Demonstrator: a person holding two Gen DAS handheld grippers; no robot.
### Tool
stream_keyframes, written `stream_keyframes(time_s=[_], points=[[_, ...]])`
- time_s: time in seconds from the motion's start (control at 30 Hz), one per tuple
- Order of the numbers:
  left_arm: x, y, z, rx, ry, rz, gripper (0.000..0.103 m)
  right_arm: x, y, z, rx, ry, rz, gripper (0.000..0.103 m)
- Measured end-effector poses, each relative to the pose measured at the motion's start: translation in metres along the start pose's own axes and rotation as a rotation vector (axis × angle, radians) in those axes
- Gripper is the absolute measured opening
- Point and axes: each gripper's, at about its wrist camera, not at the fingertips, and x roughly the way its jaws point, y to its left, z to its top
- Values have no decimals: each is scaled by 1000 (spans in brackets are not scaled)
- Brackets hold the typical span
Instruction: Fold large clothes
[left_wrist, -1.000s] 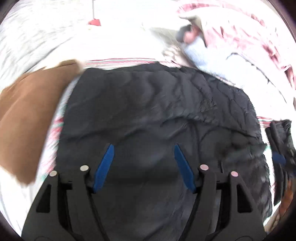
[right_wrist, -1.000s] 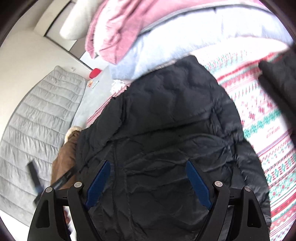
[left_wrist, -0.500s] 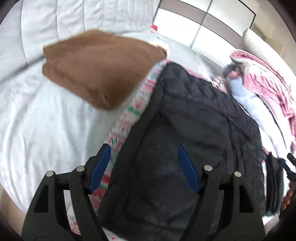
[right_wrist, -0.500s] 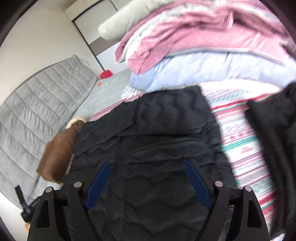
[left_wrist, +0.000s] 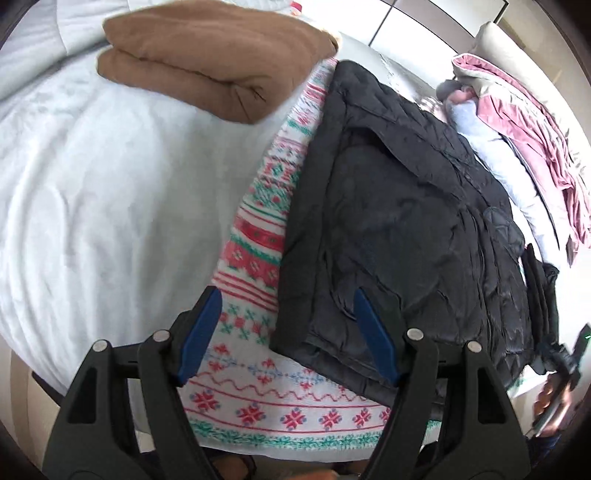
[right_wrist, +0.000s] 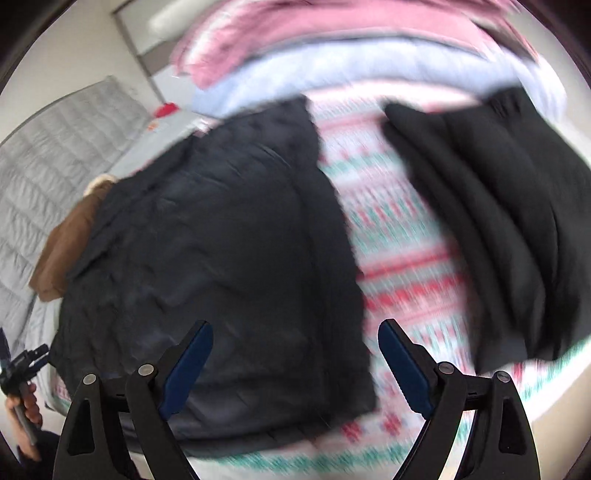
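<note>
The black puffer jacket (left_wrist: 406, 221) lies folded on the patterned blanket (left_wrist: 258, 229), with bare blanket along its left edge and near corner, and a brown folded coat (left_wrist: 207, 66) past its far-left corner. Both the left gripper (left_wrist: 291, 336) and right gripper (right_wrist: 295, 365) hang wide open above the jacket's near edge, holding nothing. Compared with a second ago, both have pulled back toward that near edge, and a second dark folded garment (right_wrist: 498, 221) now shows to the jacket's right.

A patterned blanket (left_wrist: 258, 236) covered the white bed (left_wrist: 92, 184); pink bedding (left_wrist: 535, 136) lay heaped at two o'clock, a grey quilted headboard (right_wrist: 48, 155) at nine.
</note>
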Motion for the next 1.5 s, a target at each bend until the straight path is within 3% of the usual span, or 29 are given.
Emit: stream_keyframes(time_s=[0.07, 0.13, 0.2, 0.23, 0.27, 0.3, 0.47, 0.7, 0.8, 0.87, 0.93, 0.97, 1.03, 1.07, 1.1, 1.17, 1.3, 1.33, 1.37, 1.4, 1.43, 1.5], points=[[0, -5, -4, 29, -4, -10, 70, 4, -18, -7, 78, 13, -5, 91], [3, -10, -5, 34, 6, -25, 52, 7, -29, -12, 131, 6, 10, 86], [10, -12, -8, 17, 28, -53, 34, 15, -34, -13, 160, 29, 26, 65], [12, -14, -10, 18, 31, -53, 32, 22, -37, -15, 186, 54, 41, 56], [12, -16, -11, 28, 25, -43, 32, 28, -42, -18, 228, 82, 74, 35], [12, -19, -11, 40, 17, -38, 32, 32, -45, -20, 262, 99, 101, 25], [11, -17, -11, 25, 11, -53, 32, 26, -51, -22, 276, 61, 116, 6], [1, -16, -12, 31, -16, -95, 33, -7, -61, -16, 272, -56, 10, 3], [2, -18, -13, 32, -3, -116, 39, -15, -69, -16, 283, -85, -53, 1], [6, -19, -13, 38, 19, -119, 47, -14, -73, -17, 279, -64, 23, 3], [7, -17, -12, 29, 25, -110, 49, -8, -69, -16, 262, -28, 58, 4], [7, -12, -10, 0, 24, -119, 49, -6, -66, -17, 250, -19, 62, 10], [7, -5, -9, -46, 29, -147, 50, 1, -61, -19, 245, 1, 97, 35], [8, 0, -9, -74, 36, -165, 50, 3, -60, -19, 252, 10, 115, 58], [11, 3, -10, -96, 53, -179, 50, 5, -60, -21, 264, 18, 134, 68], [17, 1, -13, -93, 81, -190, 50, 11, -60, -24, 292, 37, 170, 69], [16, -10, -18, -42, 60, -162, 50, 23, -58, -26, 332, 57, 186, 65], [15, -11, -18, -41, 55, -161, 50, 24, -55, -26, 329, 51, 199, 59], [14, -12, -18, -44, 45, -161, 49, 24, -54, -26, 327, 48, 214, 37], [12, -13, -19, -41, 32, -167, 44, 24, -53, -26, 328, 44, 233, 23], [11, -15, -18, -35, 26, -167, 39, 23, -52, -25, 332, 34, 243, 22], [11, -16, -17, -22, 20, -172, 37, 22, -52, -25, 331, 25, 255, 21]])
